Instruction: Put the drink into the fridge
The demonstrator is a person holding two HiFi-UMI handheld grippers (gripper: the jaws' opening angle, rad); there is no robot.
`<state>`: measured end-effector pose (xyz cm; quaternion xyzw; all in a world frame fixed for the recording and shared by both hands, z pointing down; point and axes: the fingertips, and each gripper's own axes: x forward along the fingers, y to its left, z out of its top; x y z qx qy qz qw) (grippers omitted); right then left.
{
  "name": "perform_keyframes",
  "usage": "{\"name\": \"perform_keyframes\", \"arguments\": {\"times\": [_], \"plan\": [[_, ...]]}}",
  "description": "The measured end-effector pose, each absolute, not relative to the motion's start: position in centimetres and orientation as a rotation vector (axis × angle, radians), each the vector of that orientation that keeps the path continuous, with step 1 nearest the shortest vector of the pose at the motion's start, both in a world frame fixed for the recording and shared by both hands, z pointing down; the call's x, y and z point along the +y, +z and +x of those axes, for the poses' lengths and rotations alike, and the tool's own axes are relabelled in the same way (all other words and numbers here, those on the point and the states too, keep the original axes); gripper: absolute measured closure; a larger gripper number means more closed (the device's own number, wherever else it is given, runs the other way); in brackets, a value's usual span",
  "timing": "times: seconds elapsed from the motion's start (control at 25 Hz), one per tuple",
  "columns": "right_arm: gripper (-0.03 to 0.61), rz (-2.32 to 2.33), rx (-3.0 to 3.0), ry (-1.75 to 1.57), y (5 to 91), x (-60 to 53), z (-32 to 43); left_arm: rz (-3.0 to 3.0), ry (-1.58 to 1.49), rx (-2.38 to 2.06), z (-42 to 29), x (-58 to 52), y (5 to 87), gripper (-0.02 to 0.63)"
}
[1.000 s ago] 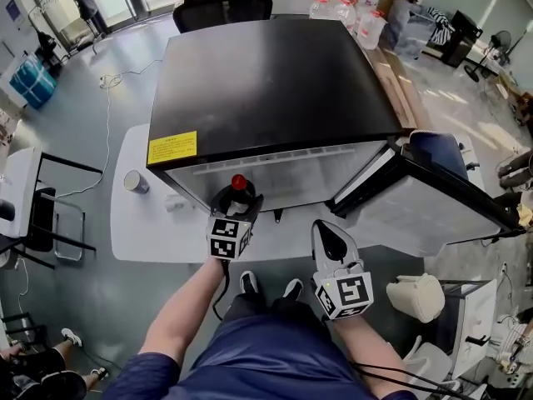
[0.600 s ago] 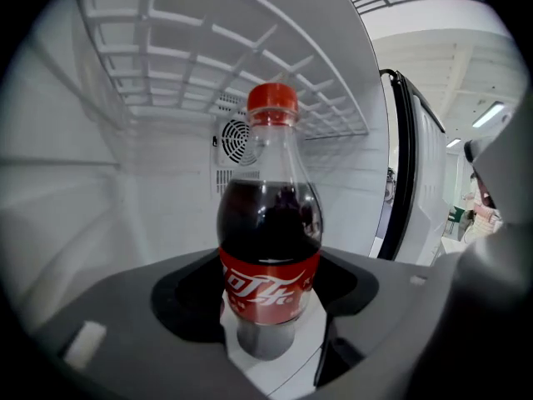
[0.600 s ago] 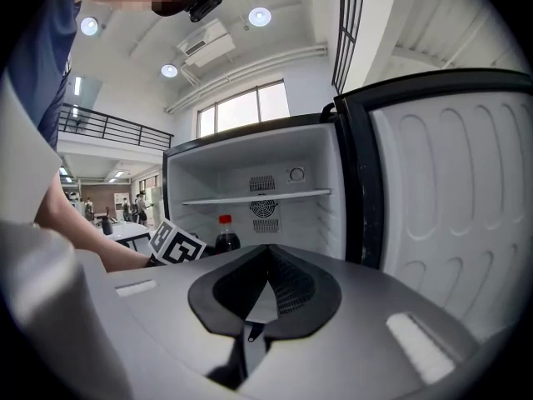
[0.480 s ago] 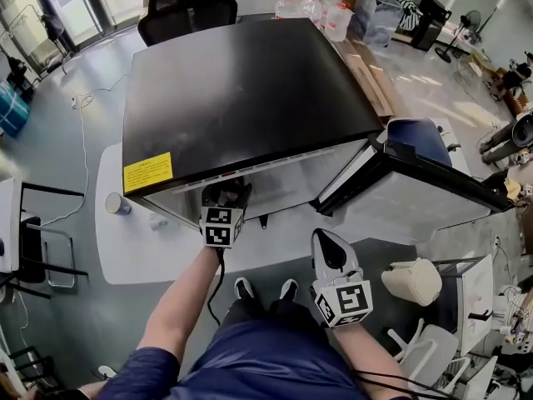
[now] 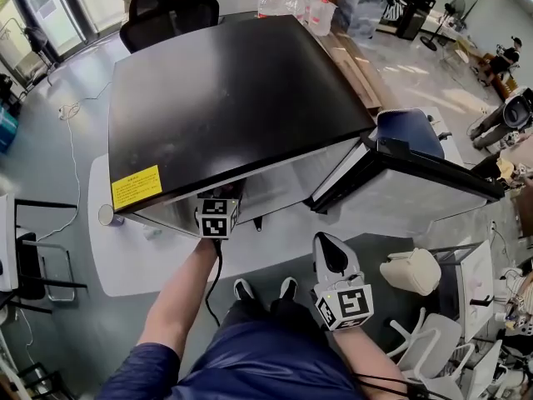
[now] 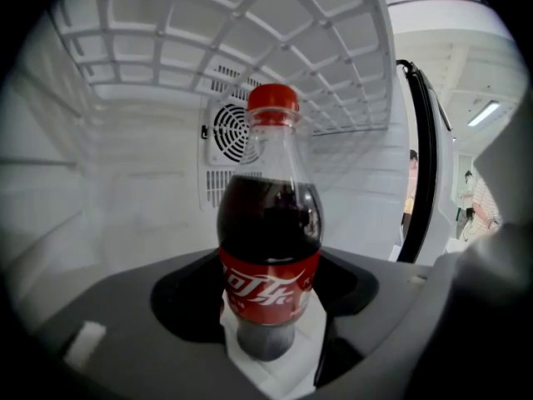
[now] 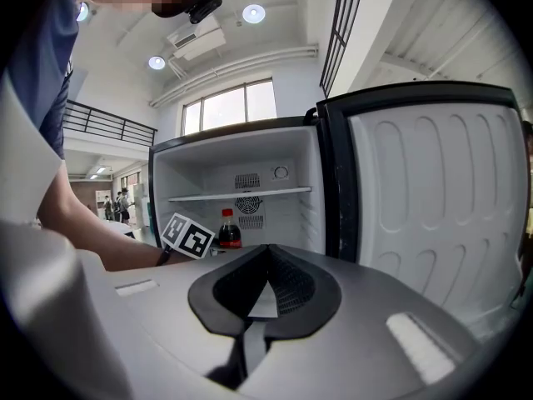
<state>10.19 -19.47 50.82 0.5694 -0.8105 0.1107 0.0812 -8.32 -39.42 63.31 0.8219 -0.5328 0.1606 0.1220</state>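
Observation:
A cola bottle (image 6: 269, 248) with a red cap and red label stands upright between my left gripper's (image 6: 266, 340) jaws, which are shut on its lower body. It is inside the open fridge (image 5: 233, 98), under a white wire shelf (image 6: 250, 40) and in front of the back wall's fan vent (image 6: 229, 132). In the head view the fridge's black top hides the bottle and the jaws; only the left gripper's (image 5: 218, 211) marker cube shows. My right gripper (image 5: 329, 252) is shut and empty, back from the fridge front. The right gripper view shows the bottle (image 7: 229, 230) in the lower compartment.
The fridge door (image 5: 416, 190) swings wide open to the right. The fridge sits on a white table (image 5: 125, 257) with a small cup (image 5: 106, 215) at its left. A black office chair (image 5: 166, 7) is behind, and a white chair (image 5: 412, 273) stands at the right.
My left gripper has pushed forward with the bottle into the fridge; the red cap no longer shows in the head view. The right gripper has stayed about where it was.

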Motion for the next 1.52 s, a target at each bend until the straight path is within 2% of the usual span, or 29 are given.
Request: {"name": "perform_keyframes", "arguments": {"times": [1.52], "plan": [[0.572,1.642,-2.499,0.357,51.2,-20.2,7.9,2.393,0.469,-1.533,-8.5,-36.4,63.1,0.304]]}}
